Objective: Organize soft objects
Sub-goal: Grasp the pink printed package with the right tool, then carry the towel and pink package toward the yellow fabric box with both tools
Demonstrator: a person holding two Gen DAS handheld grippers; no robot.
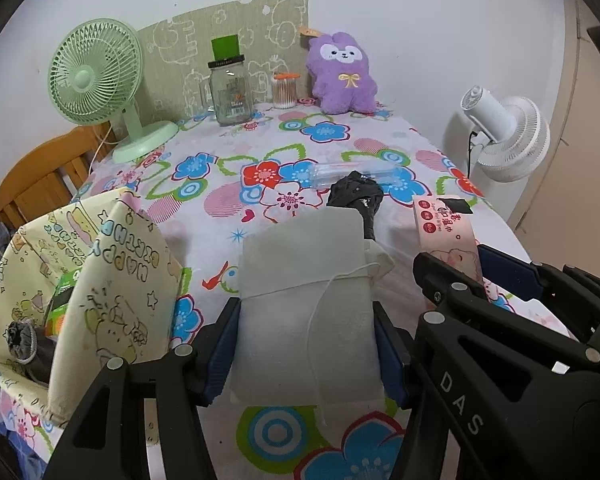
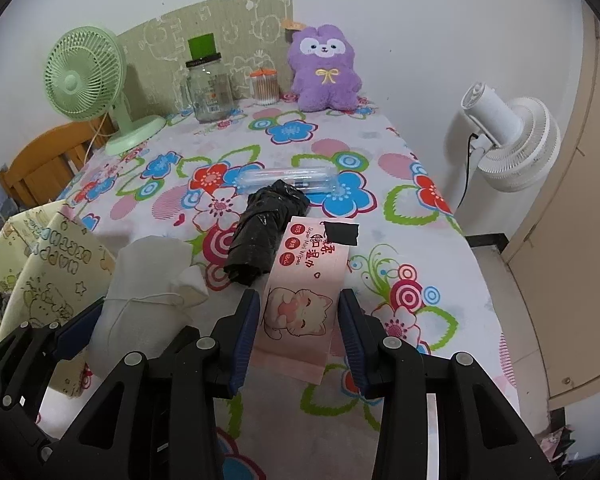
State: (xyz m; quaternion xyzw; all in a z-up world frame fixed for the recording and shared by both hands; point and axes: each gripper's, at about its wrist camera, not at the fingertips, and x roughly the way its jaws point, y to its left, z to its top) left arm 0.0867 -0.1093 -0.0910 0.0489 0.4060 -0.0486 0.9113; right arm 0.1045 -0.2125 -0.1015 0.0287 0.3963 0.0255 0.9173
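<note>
My left gripper [image 1: 306, 306] is shut on a white drawstring pouch [image 1: 304, 280], one blue pad on each side, and the pouch hangs just above the flowered tablecloth [image 1: 308, 440]. To its right, my right gripper [image 2: 299, 296] is shut on a pink wet-wipes pack [image 2: 300, 300] with a cat print, also held off the cloth. The pack [image 1: 448, 236] and the right gripper [image 1: 454, 264] show at the right of the left wrist view. Behind both lies a crumpled black plastic bag [image 2: 264, 228]. A purple plush toy [image 2: 324, 74] sits against the far wall.
A cream "Happy Birthday" fabric bin [image 1: 112, 280] stands open at the left table edge with items inside. A clear plastic case [image 2: 288, 178] lies mid-table. A green fan [image 1: 96, 76], a glass jar [image 1: 230, 92] and cotton swabs [image 1: 286, 90] line the back. A white fan [image 2: 508, 144] stands off the right edge.
</note>
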